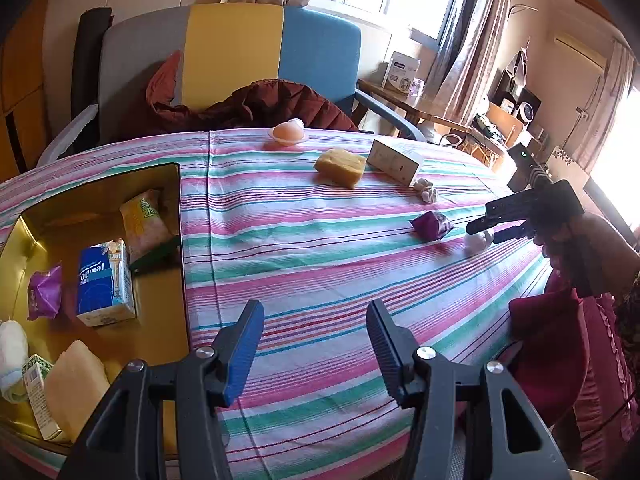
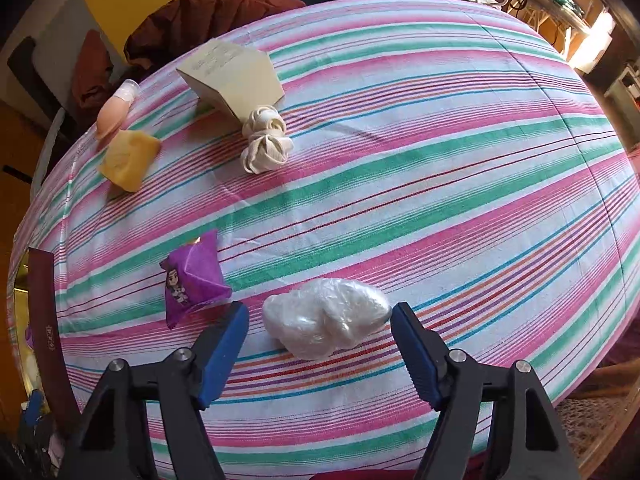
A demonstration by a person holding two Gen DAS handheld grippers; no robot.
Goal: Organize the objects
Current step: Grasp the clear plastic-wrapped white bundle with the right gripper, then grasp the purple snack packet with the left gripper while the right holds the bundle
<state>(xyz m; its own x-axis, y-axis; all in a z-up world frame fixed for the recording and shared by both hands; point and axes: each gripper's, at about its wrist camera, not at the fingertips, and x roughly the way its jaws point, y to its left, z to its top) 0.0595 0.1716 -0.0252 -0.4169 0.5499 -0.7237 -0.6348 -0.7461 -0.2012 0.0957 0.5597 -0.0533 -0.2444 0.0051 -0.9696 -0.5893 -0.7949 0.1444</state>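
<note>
A crumpled white plastic bundle [image 2: 326,316] lies on the striped desk [image 2: 440,184] between the spread right tongs [image 2: 320,356], whose pads are not seen touching it. A purple packet [image 2: 196,276] lies just beside it, a tied white cord [image 2: 266,140] farther off. The left tongs [image 1: 316,344] are held half open and empty near the gold box [image 1: 178,184].

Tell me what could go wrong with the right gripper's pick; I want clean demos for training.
1. The crumpled white plastic bag lies between the right gripper pads, untouched. It looks soft and slick, so it could squash and slip out.
2. The purple packet sits close beside the left-hand pad; closing could nudge or catch it.
3. The striped tablecloth looks loose; pads coming low might pinch it and drag nearby things.
</note>
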